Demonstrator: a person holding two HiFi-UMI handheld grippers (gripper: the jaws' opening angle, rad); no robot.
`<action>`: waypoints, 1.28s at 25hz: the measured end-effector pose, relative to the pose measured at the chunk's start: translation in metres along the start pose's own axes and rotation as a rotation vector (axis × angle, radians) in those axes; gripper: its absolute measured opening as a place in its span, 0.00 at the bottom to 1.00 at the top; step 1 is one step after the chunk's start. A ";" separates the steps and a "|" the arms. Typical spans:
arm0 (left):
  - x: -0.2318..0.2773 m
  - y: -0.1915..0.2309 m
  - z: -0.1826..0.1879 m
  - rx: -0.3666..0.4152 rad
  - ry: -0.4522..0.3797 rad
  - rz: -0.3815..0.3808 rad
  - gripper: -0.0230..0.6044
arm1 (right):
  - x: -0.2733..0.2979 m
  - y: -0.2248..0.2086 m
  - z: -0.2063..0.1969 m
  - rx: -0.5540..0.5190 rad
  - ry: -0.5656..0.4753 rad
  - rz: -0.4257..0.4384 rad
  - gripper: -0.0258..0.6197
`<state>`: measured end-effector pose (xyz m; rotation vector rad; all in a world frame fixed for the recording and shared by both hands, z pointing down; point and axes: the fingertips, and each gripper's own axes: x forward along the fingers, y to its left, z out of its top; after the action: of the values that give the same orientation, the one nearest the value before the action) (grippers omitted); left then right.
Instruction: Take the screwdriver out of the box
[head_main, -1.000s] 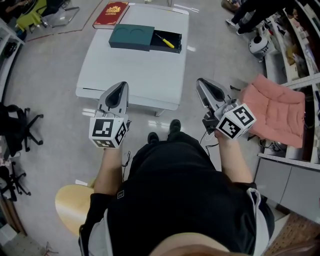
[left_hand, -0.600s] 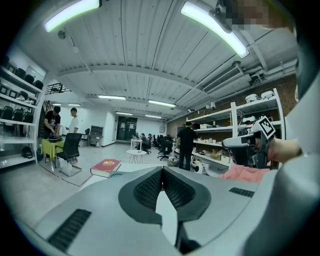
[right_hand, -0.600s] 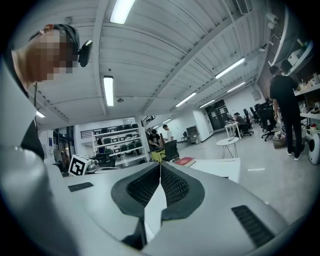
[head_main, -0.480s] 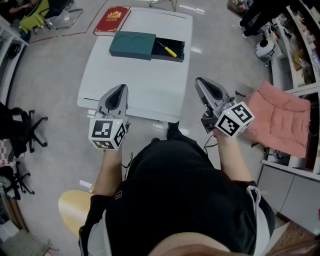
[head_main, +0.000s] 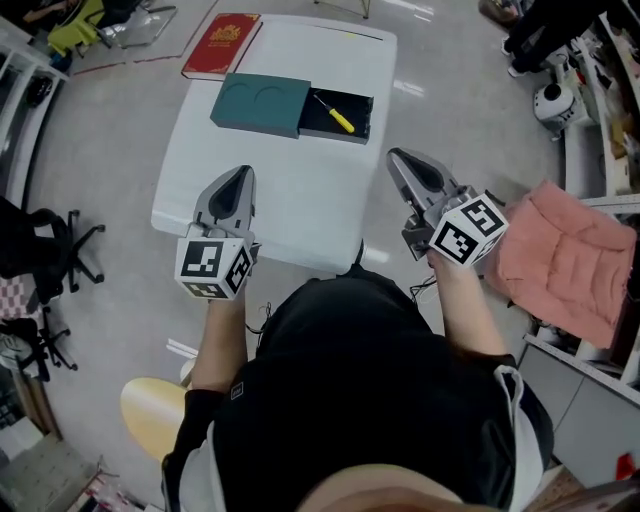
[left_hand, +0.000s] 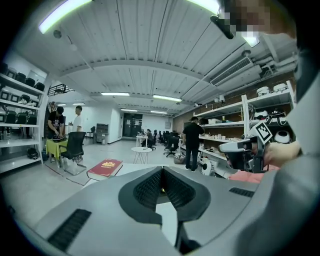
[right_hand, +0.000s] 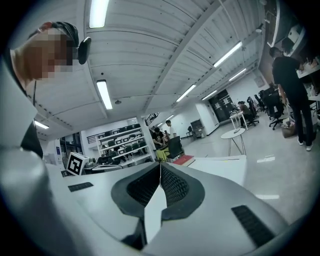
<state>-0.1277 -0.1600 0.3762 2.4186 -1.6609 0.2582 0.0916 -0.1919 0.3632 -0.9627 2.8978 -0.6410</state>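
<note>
Grey workshop floor is spreading around a white table (head_main: 300, 190), and shelves and other people are showing far behind in both gripper views. On the far part of this table a dark box (head_main: 358, 100) is lying; its green lid (head_main: 258, 103) is covering the left part, and the right part is standing open, so I am judging that the access is already prepared. The screwdriver (head_main: 335, 115), with a yellow handle, is lying slantwise inside this open part, not yet touched by anything. A red book (head_main: 222, 45) is resting at the far left corner, just beside the box, and I am thinking it is not belonging to the task. I am holding my left gripper (head_main: 242, 172) and my right gripper (head_main: 395, 156) above the near edge of the table, one on each side of my body and well apart from the box. Both are pointing forward to it, probably because I am only approaching. Each gripper has its jaws pressed together, with nothing between them, as each gripper view is showing. Since the screwdriver is lying on the right side of the box, I am expecting that the right gripper is the more convenient one, and it is needing to open before reaching down over the handle.
</note>
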 end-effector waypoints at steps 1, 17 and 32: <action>0.007 0.000 0.001 -0.001 0.003 0.008 0.06 | 0.004 -0.007 0.001 0.003 0.005 0.010 0.09; 0.073 -0.005 0.019 -0.005 0.057 0.129 0.06 | 0.032 -0.105 0.024 0.049 0.067 0.073 0.09; 0.122 0.047 -0.005 -0.029 0.064 0.039 0.06 | 0.104 -0.119 -0.004 0.017 0.197 0.004 0.09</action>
<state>-0.1287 -0.2846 0.4148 2.3339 -1.6737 0.3120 0.0746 -0.3373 0.4242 -0.9414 3.0560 -0.8032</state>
